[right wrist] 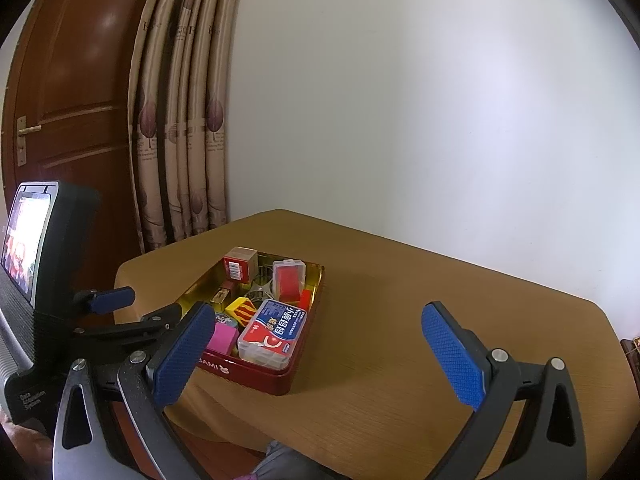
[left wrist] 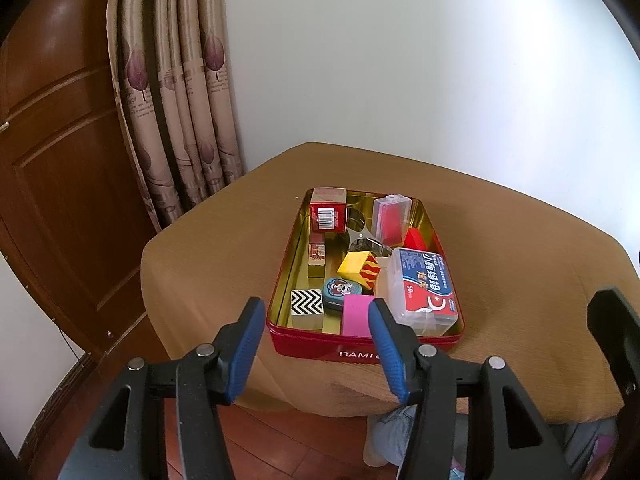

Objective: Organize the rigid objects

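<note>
Your left gripper (left wrist: 316, 344), fingers released and empty, hangs just before the red tin (left wrist: 428, 216); the right gripper (right wrist: 316, 356), likewise spread, seems farther off.

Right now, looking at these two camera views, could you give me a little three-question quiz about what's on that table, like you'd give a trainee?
1. True or false: the left gripper is clamped on the pink block.
2. Multiple choice: the floss pick box lies in which part of the red tin, as the left wrist camera sees it? A) far left corner B) near right corner C) outside it, on the table
3. Fill in: the block in the tin's near left corner has a black and white ______ pattern.

Key
1. False: both its fingers stand apart, short of the tin.
2. B
3. Zigzag: the zigzag block.
</note>
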{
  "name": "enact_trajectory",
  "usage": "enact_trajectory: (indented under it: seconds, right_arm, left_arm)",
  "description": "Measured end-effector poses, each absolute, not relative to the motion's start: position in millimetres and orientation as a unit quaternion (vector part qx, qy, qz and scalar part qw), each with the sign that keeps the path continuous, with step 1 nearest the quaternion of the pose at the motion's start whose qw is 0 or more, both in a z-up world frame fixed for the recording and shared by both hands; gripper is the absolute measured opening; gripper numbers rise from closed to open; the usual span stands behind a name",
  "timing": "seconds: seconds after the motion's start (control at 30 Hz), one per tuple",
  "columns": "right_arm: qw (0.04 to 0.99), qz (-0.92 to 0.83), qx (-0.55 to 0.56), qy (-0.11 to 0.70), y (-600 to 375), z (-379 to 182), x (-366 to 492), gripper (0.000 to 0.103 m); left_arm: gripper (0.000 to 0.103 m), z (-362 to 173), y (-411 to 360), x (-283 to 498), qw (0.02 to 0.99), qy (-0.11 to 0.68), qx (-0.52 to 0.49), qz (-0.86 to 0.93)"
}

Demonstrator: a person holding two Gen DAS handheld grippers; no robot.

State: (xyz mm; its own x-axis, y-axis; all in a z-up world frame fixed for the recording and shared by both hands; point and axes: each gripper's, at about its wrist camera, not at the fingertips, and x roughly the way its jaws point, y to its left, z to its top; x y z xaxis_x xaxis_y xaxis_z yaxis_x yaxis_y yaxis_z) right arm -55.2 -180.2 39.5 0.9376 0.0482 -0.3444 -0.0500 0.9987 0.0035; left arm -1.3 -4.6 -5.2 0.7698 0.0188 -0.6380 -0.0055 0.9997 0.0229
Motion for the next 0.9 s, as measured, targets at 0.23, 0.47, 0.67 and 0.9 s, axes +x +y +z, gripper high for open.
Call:
enact_trajectory:
  seconds: [0.23,0.47,0.67,0.9]
  right_arm:
    - [0.984,0.026,-0.002,0.175,-180.3,39.2,-54.6,0.103]
    - [0.984,0.027,-0.001,0.175,-181.2,39.2,-54.9,0.103]
    - [0.984,0.031,0.002,0.176,-181.9,38.9,-55.1,0.103]
    - [0.984,0.036,-0.001,0.177,-183.5,37.6,-55.2,0.103]
  left_arm:
    - [0.055,-5.0,-3.6,-1.1,0.941,0.34,0.01,0.008]
    - [0.055,-5.1,-4.5,-1.2,0.939,0.342,0.009,0.009]
    - [0.055,-5.3,-4.4,-1.6,0.939,0.342,0.009,0.01]
    - [0.055,-6.1,-4.2,-1.8,0.939,0.343,0.008,0.009]
